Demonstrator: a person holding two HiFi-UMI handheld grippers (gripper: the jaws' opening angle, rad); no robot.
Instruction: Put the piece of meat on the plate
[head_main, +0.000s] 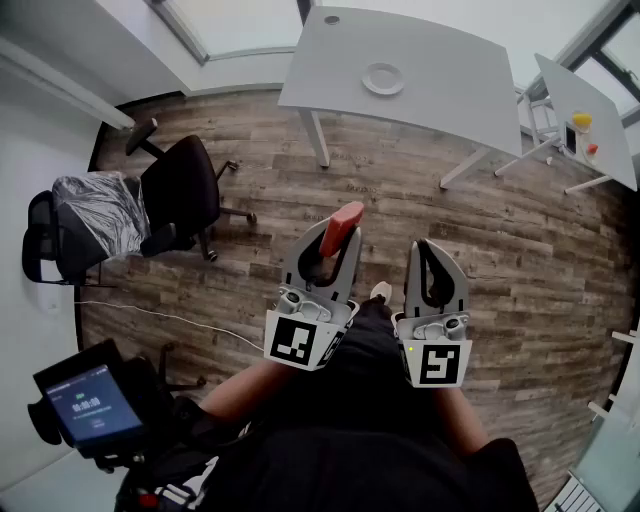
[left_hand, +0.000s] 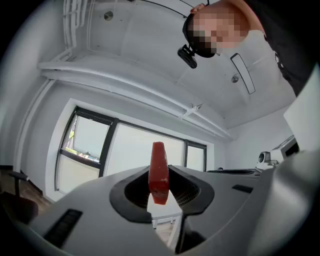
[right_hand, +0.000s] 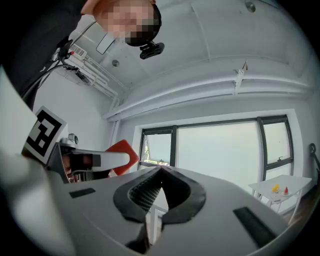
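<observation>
Currently the white counter (head_main: 430, 60) is standing well ahead across the wood floor (head_main: 500, 240), plate (head_main: 384, 78) waiting bare on it. The left tongs (head_main: 337, 240) are clamping the piece of meat (head_main: 345, 220) edge-up, likely for carrying over; the right tongs (head_main: 430, 250) are idling beside, jaws together, holding nothing.

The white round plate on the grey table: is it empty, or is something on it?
Empty. The white round plate shows nothing on it; the red piece of meat is clamped in the left gripper.
</observation>
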